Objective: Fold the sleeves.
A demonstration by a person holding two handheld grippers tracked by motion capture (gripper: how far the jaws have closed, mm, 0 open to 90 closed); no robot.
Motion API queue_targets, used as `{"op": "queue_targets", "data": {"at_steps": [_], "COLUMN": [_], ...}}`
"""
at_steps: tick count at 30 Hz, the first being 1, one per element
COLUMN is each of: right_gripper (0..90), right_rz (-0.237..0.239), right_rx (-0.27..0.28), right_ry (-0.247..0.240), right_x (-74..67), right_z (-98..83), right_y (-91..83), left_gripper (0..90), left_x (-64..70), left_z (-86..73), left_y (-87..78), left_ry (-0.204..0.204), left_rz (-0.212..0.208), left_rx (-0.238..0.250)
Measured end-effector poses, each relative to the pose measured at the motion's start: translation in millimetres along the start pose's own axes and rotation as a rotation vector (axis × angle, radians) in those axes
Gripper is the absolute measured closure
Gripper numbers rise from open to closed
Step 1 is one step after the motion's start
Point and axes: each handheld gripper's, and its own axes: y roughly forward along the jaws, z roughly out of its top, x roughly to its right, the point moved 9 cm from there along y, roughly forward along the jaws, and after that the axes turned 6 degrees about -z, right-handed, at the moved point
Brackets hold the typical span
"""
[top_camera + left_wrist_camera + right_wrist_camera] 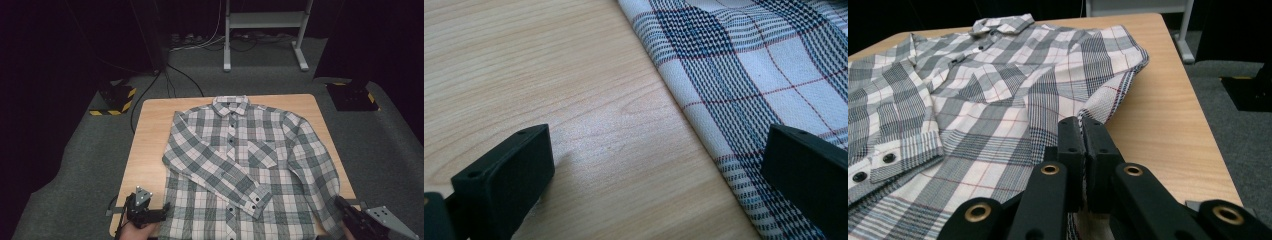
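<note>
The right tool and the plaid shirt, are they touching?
Touching. In the right gripper view the right tool has its jaws closed on a fold of the plaid shirt at the sleeve edge, with cloth pinched between them and bunched just beyond the tips.

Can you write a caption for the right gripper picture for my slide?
The right gripper, jaws closed, pinches the sleeve edge of a plaid shirt spread on a wooden table.

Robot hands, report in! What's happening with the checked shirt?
Left gripper open at the shirt hem. Right gripper shut on its sleeve. Table bare beside it.
</note>
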Motion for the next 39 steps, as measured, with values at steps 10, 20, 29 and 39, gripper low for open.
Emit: {"op": "queue_targets", "data": {"at_steps": [10, 20, 29, 39], "right_gripper": [86.9, 87.0, 87.2, 87.1], "right_rz": [0.052, 0.074, 0.097, 0.134], "right_rx": [0.016, 0.012, 0.011, 0.005], "right_ry": [-0.018, -0.047, -0.069, -0.079], "right_x": [-19.6, -44.3, -65.2, -84.4], "right_z": [5.6, 11.0, 22.0, 25.9], "right_y": [3.7, 10.1, 15.8, 22.4], "left_gripper": [0.6, 0.7, 0.7, 0.7], "left_x": [0.0, 0.0, -0.1, 0.0], "left_z": [0.1, -0.1, -0.1, -0.1], "left_y": [0.1, 0.0, 0.0, 0.0], "left_ry": [-0.001, 0.001, 0.001, 0.001], "left_rz": [0.003, 0.002, 0.001, 0.0], "left_rx": [0.001, 0.003, 0.004, 0.004]}}
